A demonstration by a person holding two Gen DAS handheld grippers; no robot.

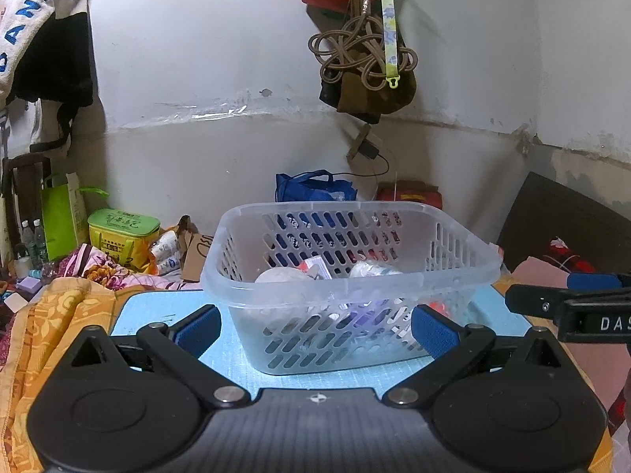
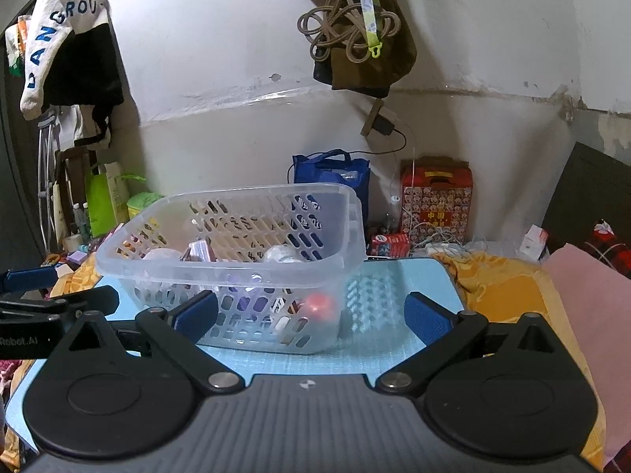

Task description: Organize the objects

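Note:
A clear plastic basket (image 1: 347, 287) with slotted walls stands on a light blue mat (image 1: 150, 311). Inside it lie white round things (image 1: 280, 276), a small packet (image 1: 315, 266) and a red ball (image 2: 319, 303) seen through the wall. My left gripper (image 1: 317, 329) is open, its blue pads spread wide just short of the basket's near wall. My right gripper (image 2: 311, 315) is also open, facing the basket (image 2: 236, 260) from the right front, nothing between its fingers. The right gripper's arm (image 1: 572, 307) shows at the right edge of the left wrist view.
An orange patterned cloth (image 1: 51, 323) surrounds the mat (image 2: 374, 351). Behind the basket stand a blue bag (image 2: 331, 177), a red gift box (image 2: 435, 197), a green tin (image 1: 122, 232) and bottles (image 1: 31, 240). A brown bag with cord (image 1: 366, 75) hangs on the wall. A pink cloth (image 2: 583, 299) lies right.

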